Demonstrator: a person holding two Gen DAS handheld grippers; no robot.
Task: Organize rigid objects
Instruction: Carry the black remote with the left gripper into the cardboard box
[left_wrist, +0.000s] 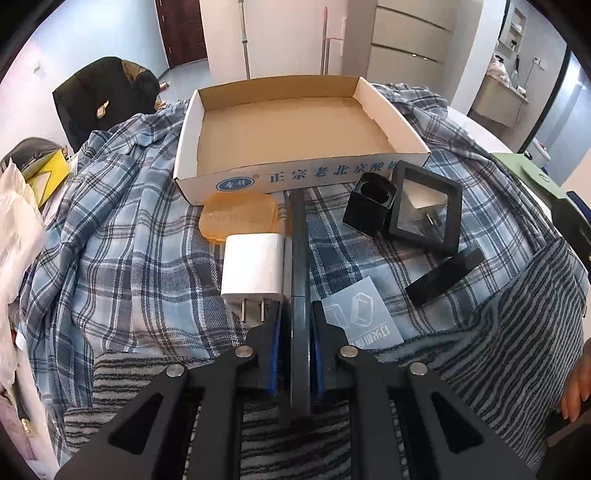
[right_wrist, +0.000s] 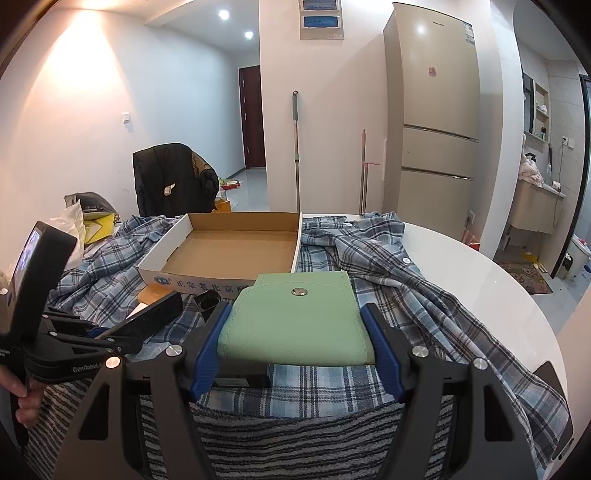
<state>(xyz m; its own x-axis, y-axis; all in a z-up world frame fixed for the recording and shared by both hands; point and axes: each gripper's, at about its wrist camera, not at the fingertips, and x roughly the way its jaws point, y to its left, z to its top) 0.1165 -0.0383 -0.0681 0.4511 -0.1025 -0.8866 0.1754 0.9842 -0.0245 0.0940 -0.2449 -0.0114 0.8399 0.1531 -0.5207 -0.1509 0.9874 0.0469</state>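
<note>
My left gripper (left_wrist: 299, 314) is shut on a thin black slab (left_wrist: 298, 240), which I see edge-on running toward the open cardboard box (left_wrist: 295, 175). Left of the slab lie a white charger plug (left_wrist: 253, 266) and an orange translucent case (left_wrist: 238, 218). To its right are a black square cup (left_wrist: 369, 203), a black display frame (left_wrist: 424, 206), another black slab (left_wrist: 443, 277) and a clear card (left_wrist: 360, 314). My right gripper (right_wrist: 295, 314) is shut on a green snap-button pouch (right_wrist: 295, 317), held in front of the box (right_wrist: 207, 284). The left gripper (right_wrist: 92, 332) and its slab (right_wrist: 155, 314) show at the left of the right wrist view.
Everything rests on a blue plaid shirt (left_wrist: 129, 240) and a striped towel (right_wrist: 295, 435) spread over a white round table (right_wrist: 480, 280). A chair with a black jacket (right_wrist: 173, 181) stands behind, and a fridge (right_wrist: 432, 110) at the back right. Bags (left_wrist: 22, 221) crowd the table's left edge.
</note>
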